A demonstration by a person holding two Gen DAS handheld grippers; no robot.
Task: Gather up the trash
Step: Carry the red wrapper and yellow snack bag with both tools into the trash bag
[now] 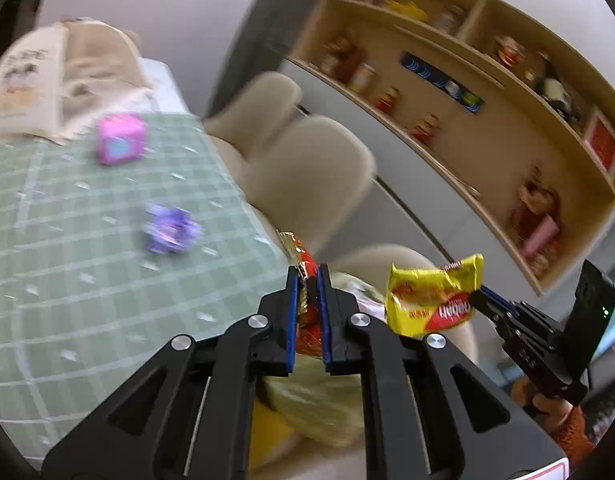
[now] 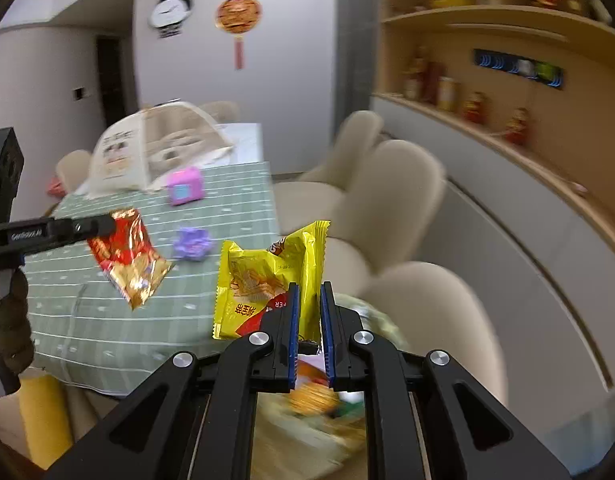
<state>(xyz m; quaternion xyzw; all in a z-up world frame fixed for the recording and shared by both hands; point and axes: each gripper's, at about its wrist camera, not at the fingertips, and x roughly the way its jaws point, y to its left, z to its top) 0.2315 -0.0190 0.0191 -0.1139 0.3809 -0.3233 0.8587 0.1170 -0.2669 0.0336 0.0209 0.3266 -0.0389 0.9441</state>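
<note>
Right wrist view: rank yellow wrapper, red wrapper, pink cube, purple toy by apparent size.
1. yellow wrapper, though it is nearest the camera
2. red wrapper
3. pink cube and purple toy look about equal, so no ranking

Two toys [image 2: 185,188] on table [image 2: 107,332]
</note>
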